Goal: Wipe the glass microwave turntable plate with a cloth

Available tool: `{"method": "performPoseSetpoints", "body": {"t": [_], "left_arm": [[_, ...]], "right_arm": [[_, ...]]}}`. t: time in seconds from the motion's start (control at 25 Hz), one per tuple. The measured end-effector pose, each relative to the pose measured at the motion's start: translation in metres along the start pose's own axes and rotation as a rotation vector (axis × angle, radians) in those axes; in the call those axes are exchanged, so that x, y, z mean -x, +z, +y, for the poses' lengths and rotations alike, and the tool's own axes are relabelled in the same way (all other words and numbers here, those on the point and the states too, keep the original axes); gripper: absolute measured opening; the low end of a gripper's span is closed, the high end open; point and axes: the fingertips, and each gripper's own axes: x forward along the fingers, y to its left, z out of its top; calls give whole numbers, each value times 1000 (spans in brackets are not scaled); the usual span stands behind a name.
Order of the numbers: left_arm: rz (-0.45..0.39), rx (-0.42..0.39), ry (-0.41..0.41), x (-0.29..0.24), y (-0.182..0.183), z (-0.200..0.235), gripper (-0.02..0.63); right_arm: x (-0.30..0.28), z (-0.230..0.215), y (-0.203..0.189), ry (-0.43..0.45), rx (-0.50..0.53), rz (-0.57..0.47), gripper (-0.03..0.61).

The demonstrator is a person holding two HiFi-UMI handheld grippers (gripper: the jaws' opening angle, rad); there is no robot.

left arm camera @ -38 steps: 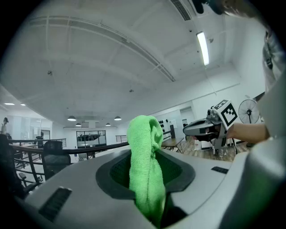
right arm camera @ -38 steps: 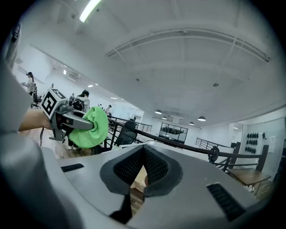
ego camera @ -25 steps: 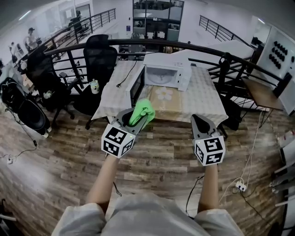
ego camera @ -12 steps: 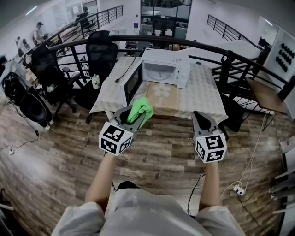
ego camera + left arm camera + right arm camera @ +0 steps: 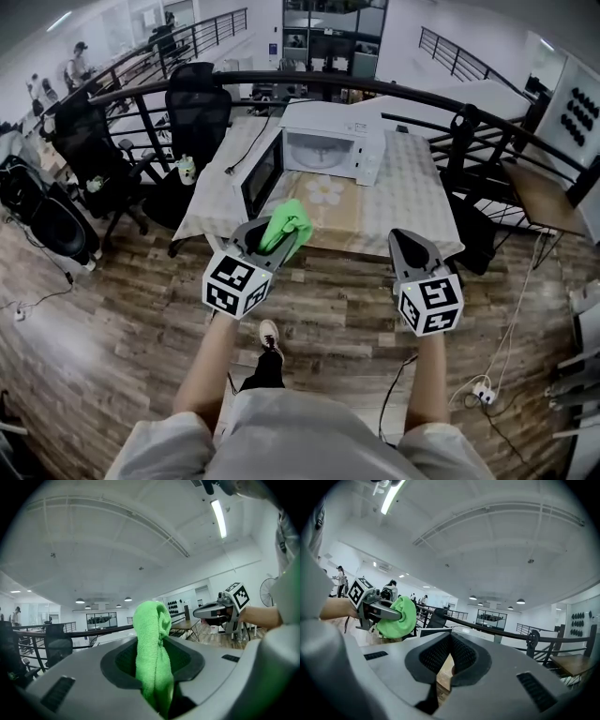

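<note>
My left gripper [image 5: 279,232] is shut on a bright green cloth [image 5: 288,225], which bunches up out of its jaws [image 5: 152,653]. My right gripper [image 5: 406,242] hangs level beside it, shut, with nothing between its pads [image 5: 440,653]. Both hover above the wooden floor, short of the table [image 5: 412,202]. On that table stands a white microwave [image 5: 333,141] with its door [image 5: 260,174] swung open to the left. A white flower-shaped patch [image 5: 325,190] lies in front of it. I cannot make out the glass turntable plate. From the right gripper view the left gripper and the cloth [image 5: 397,617] show at left.
Black office chairs [image 5: 195,112] stand left of the table, with a small bottle [image 5: 187,170] nearby. A black railing [image 5: 459,122] curves behind the table. A wooden desk [image 5: 536,192] is at right. A power strip [image 5: 486,386] and cable lie on the floor. The person's shoe [image 5: 269,336] shows below.
The table and microwave have come slightly nearer, and a foot now shows stepping forward. Both grippers keep the same pose; the cloth stays clamped.
</note>
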Motion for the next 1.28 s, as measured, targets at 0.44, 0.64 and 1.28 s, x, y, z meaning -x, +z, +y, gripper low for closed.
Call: {"method": "performPoseSetpoints", "body": {"t": [0.44, 0.64, 1.28], "left_arm": [[-15, 1, -68, -124, -8, 132, 141], [-24, 4, -89, -170, -3, 191, 141], [62, 16, -133, -287, -43, 301, 141]], "right_arm": [[-156, -50, 15, -66, 0, 11, 15], [-226, -66, 25, -80, -21, 16, 15], [-385, -105, -3, -25, -93, 120, 14]]}}
